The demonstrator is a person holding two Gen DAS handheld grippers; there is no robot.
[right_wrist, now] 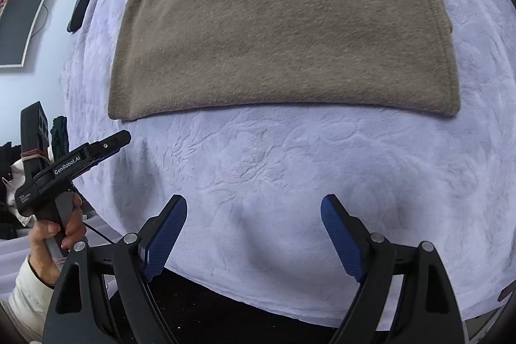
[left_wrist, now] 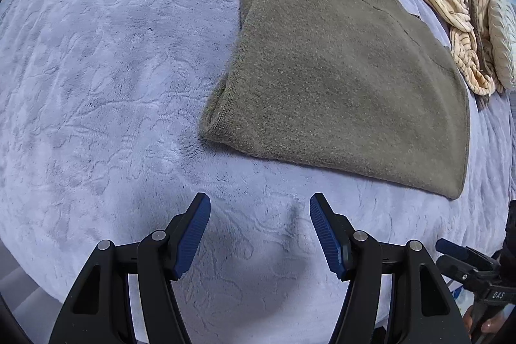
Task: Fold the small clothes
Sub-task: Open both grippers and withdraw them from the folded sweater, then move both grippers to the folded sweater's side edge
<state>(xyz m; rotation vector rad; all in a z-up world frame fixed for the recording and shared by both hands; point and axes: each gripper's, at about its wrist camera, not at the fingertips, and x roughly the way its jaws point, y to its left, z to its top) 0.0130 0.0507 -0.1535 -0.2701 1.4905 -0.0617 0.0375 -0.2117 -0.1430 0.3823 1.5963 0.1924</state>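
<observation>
Looking down the left gripper, fingers apart and empty, the folded olive-brown knit garment lies near the blanket's far right edge. From the right gripper, fingers wide, empty: soft, limp knit, best pinched at a near corner.

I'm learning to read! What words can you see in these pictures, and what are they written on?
"GenRobot.AI": on the side of the left gripper.
"DAS": on the right gripper's body, at the picture's edge.
Small white print lower on the left gripper: too small to read.
</observation>
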